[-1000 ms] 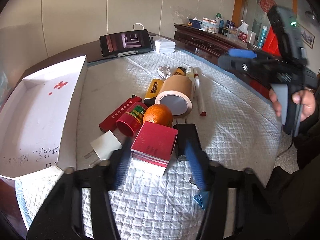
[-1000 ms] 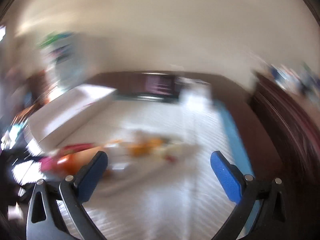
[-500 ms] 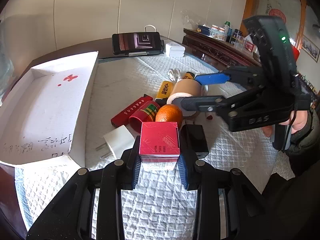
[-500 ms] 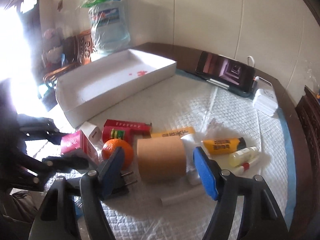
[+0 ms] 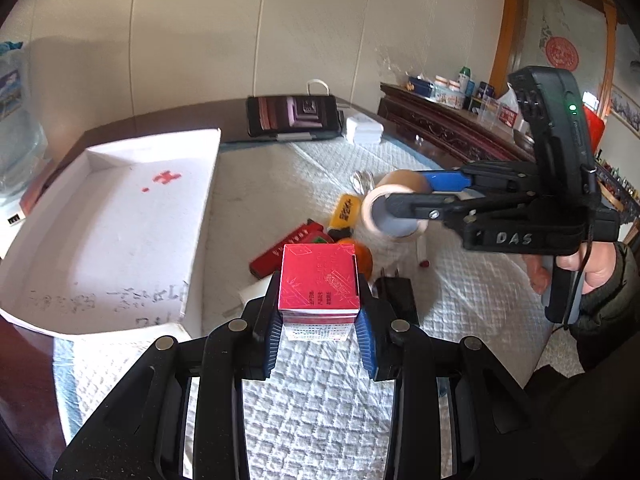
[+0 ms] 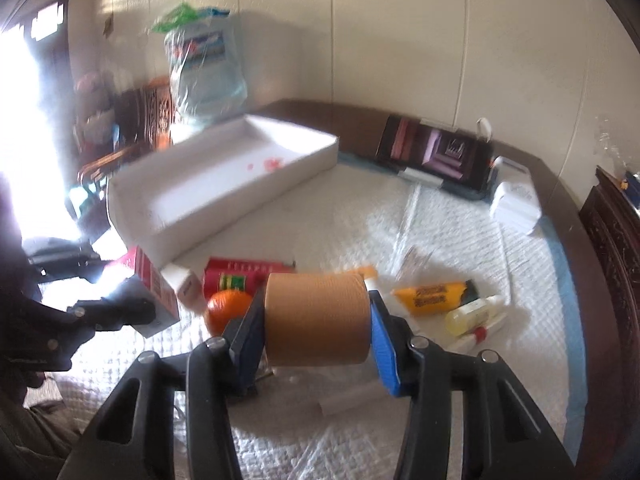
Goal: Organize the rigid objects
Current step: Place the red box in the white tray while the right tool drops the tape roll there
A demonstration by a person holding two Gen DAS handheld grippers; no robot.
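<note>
Two tongs [image 5: 319, 330] [image 6: 318, 330] beside white tray's [image 5: 200, 216] near edge

Dark wood table [image 5: 120, 128] carried a white quilted pad [image 5: 320, 392]. On the pad: white tray [image 5: 100, 216], red flat pack [image 5: 280, 248], orange [image 6: 228, 312], black plug [image 5: 398, 296], yellow tube [image 6: 432, 294], small bottle [image 6: 472, 314]. Phone [image 5: 294, 116] stood at the far edge.
</note>
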